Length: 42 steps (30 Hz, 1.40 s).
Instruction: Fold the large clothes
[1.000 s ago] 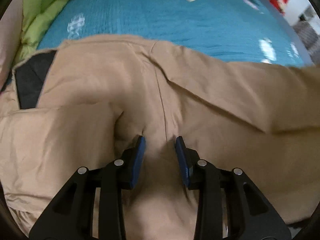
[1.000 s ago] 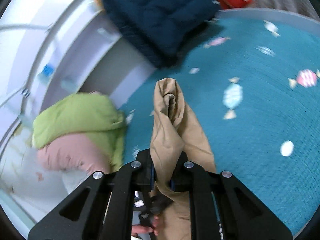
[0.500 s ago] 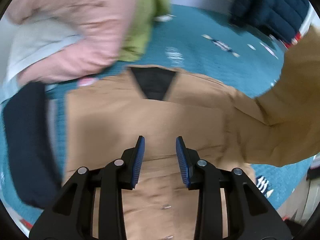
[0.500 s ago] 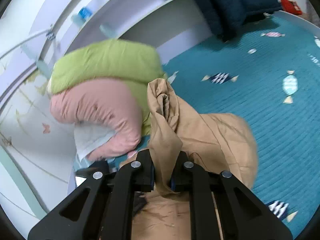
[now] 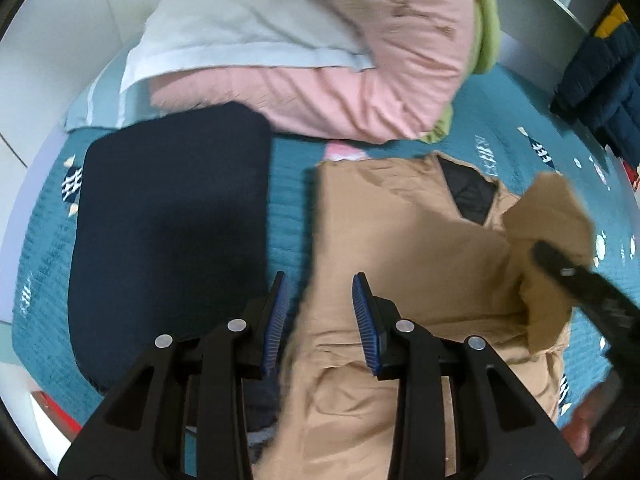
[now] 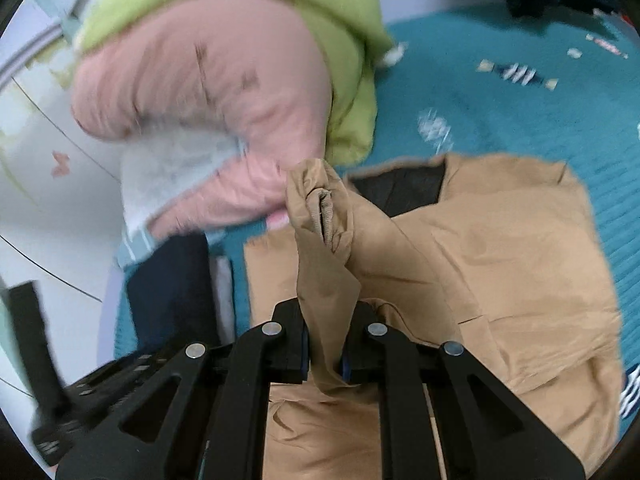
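A tan jacket (image 5: 400,232) with a black lining at the collar (image 5: 470,196) lies on the teal bedspread (image 5: 288,184). My left gripper (image 5: 320,320) is open and empty, over the jacket's left edge. My right gripper (image 6: 325,354) is shut on the tan sleeve (image 6: 324,248) and holds it lifted above the jacket body (image 6: 500,260). The sleeve's cuff (image 6: 326,216) sticks up past the fingers. The right gripper also shows in the left wrist view (image 5: 580,284), at the right with the sleeve.
A folded dark navy garment (image 5: 168,216) lies left of the jacket. A pink and green quilt (image 5: 360,60) with a white pillow (image 5: 240,24) sits behind. A dark blue puffer jacket (image 5: 604,76) is at the far right. A white wall (image 6: 32,184) lies left.
My right gripper has carried the sleeve leftward over the jacket body. My left gripper has moved left to the jacket's edge; the navy garment has come into view.
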Available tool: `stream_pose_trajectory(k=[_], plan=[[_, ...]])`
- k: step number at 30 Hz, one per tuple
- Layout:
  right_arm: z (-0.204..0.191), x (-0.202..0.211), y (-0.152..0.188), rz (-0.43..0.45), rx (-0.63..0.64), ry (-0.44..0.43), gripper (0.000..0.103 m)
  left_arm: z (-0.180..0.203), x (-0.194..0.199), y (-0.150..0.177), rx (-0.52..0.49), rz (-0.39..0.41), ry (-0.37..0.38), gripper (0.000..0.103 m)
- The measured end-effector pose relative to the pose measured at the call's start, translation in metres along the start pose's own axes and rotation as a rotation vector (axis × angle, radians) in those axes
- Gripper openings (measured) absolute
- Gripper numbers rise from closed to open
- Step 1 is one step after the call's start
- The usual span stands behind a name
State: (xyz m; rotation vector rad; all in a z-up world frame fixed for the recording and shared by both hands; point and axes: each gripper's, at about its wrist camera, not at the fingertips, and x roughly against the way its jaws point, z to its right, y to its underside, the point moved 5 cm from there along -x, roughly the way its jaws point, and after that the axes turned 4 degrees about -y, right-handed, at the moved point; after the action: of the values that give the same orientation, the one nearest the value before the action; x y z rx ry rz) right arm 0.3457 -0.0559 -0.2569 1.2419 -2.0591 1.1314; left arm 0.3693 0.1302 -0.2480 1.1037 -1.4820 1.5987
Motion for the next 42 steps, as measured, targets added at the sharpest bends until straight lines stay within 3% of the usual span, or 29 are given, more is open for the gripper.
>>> stream_pose_trajectory(k=[6, 7, 8, 10, 16, 18, 23, 27, 31, 37, 40, 42], plan=[[0.002, -0.069, 0.024, -0.095, -0.043, 0.020, 0.017, -0.037, -0.033, 0.018, 0.043, -0.061, -0.039, 0.034], [0.003, -0.077, 0.029, -0.115, -0.067, -0.013, 0.025, -0.043, -0.040, 0.022, 0.055, -0.075, -0.035, 0.034], [0.002, -0.083, 0.032, -0.137, -0.083, -0.052, 0.042, -0.047, -0.043, 0.025, 0.058, -0.082, -0.031, 0.034], [-0.005, -0.090, 0.041, -0.183, -0.119, -0.152, 0.057, -0.053, -0.048, 0.030, 0.051, -0.080, -0.027, 0.034], [-0.028, -0.091, 0.055, -0.274, -0.150, -0.359, 0.057, -0.053, -0.047, 0.028, 0.057, -0.069, -0.017, 0.039], [-0.029, -0.080, 0.053, -0.266, -0.121, -0.319, 0.057, -0.046, -0.046, 0.029, 0.039, -0.062, -0.027, 0.039], [-0.012, -0.023, 0.030, -0.116, -0.046, -0.224, 0.055, -0.023, -0.035, 0.024, 0.026, -0.047, 0.027, 0.039], [0.016, 0.013, 0.017, -0.041, 0.027, -0.088, 0.038, 0.019, -0.022, 0.018, -0.015, -0.011, 0.080, 0.039], [0.055, 0.032, 0.010, -0.024, 0.043, 0.008, 0.026, 0.069, -0.021, 0.016, -0.062, -0.008, 0.118, 0.039], [0.102, 0.042, 0.011, 0.002, 0.024, 0.066, 0.022, 0.130, -0.033, 0.018, -0.126, 0.029, 0.188, 0.039], [0.123, 0.040, 0.014, -0.011, 0.027, 0.136, 0.020, 0.146, -0.051, 0.026, -0.139, 0.006, 0.194, 0.039], [0.138, 0.039, 0.016, -0.025, 0.003, 0.154, 0.018, 0.148, -0.065, 0.035, -0.147, -0.035, 0.155, 0.038]])
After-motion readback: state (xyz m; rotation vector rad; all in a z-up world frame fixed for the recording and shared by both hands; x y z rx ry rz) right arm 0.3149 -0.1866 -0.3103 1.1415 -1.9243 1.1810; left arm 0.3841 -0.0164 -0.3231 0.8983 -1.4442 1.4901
